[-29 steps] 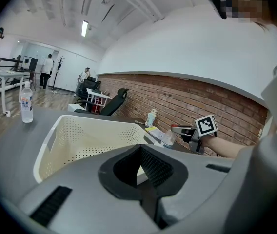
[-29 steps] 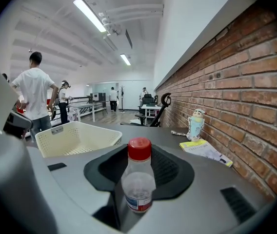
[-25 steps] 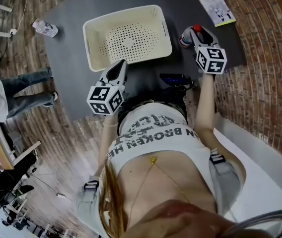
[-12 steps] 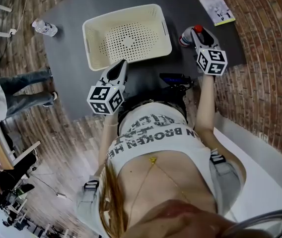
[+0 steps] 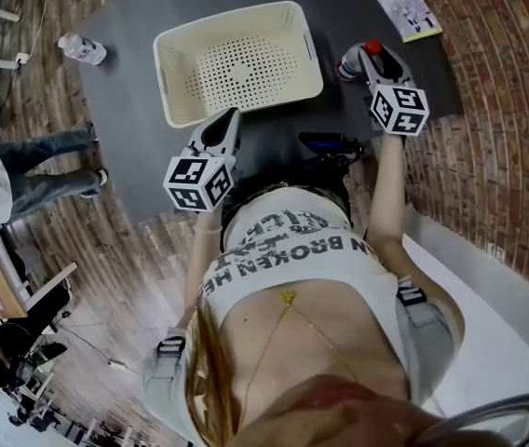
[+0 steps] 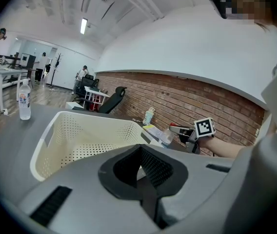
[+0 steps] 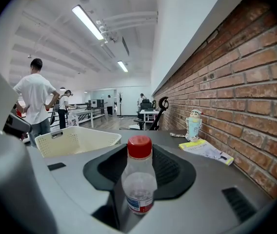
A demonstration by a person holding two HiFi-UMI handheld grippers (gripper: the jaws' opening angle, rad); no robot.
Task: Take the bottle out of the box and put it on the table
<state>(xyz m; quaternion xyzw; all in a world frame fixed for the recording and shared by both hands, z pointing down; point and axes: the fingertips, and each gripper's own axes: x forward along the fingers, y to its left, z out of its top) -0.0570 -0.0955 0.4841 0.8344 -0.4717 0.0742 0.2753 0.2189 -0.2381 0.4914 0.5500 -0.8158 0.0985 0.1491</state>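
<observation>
A small clear bottle with a red cap (image 5: 350,65) stands upright on the dark table (image 5: 134,110), to the right of the cream perforated basket (image 5: 176,101). My right gripper (image 5: 373,56) straddles the bottle (image 7: 139,184). Its jaws are opening, and the pads stand off the bottle's sides. My left gripper (image 5: 228,121) hovers at the basket's near edge, shut and holding nothing. From the left gripper view (image 6: 139,165) the basket (image 6: 55,145) looks empty, and the bottle (image 6: 167,137) shows beyond it.
A second water bottle (image 5: 83,50) stands at the table's far left corner. A booklet (image 5: 401,3) and a small figurine (image 7: 193,125) sit by the brick wall on the right. A black device (image 5: 325,144) lies at the near edge. A person (image 7: 33,101) stands to the left.
Both grippers and the bottle keep their places; only the head view has shifted slightly.
</observation>
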